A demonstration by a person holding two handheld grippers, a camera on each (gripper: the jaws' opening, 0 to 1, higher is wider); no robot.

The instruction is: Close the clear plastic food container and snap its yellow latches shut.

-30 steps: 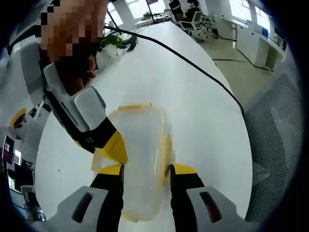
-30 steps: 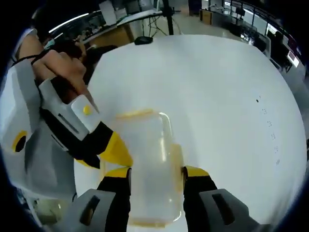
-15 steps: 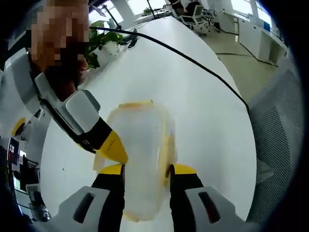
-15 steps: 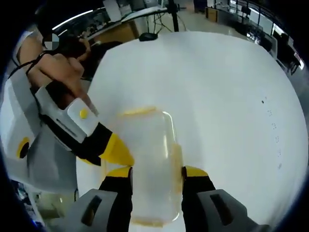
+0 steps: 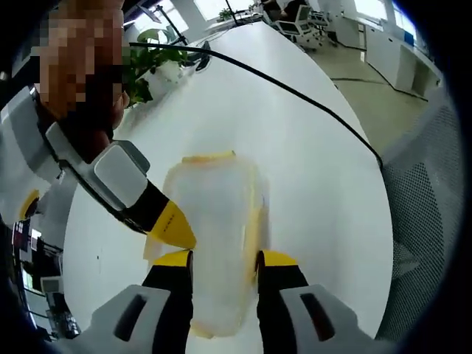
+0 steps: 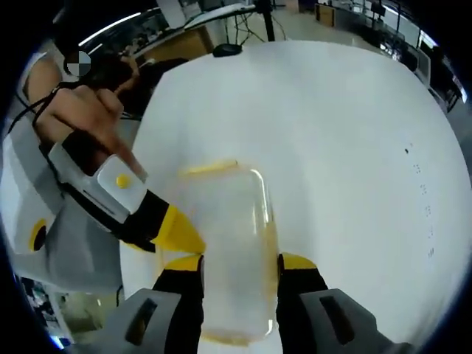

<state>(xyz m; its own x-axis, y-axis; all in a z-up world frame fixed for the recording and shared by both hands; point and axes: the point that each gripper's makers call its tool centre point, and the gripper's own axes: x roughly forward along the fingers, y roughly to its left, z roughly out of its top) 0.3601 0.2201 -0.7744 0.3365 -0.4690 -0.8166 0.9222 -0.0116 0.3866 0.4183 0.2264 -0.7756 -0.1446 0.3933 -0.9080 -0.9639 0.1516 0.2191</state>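
The clear plastic food container (image 5: 214, 221) lies lengthwise on the white table (image 5: 310, 169), lid on, with a yellow latch (image 5: 208, 158) at its far end and another (image 5: 254, 228) on its right side. My left gripper (image 5: 221, 262) clamps the near end between its black, yellow-tipped jaws. In the right gripper view the same container (image 6: 225, 228) sits between the jaws of my right gripper (image 6: 237, 265), its far latch (image 6: 210, 168) lying flat. In each view the other gripper's yellow tip (image 5: 171, 225) (image 6: 177, 230) touches the container's left side.
A black cable (image 5: 295, 92) runs across the table toward a potted plant (image 5: 147, 66). A mesh chair (image 5: 420, 214) stands past the table's right edge. A person's hand (image 6: 81, 118) holds the gripper at left. Desks and office chairs fill the background.
Both views have shifted slightly with the hands. The container stays between the jaws, and the other gripper's yellow tip stays against its left side.
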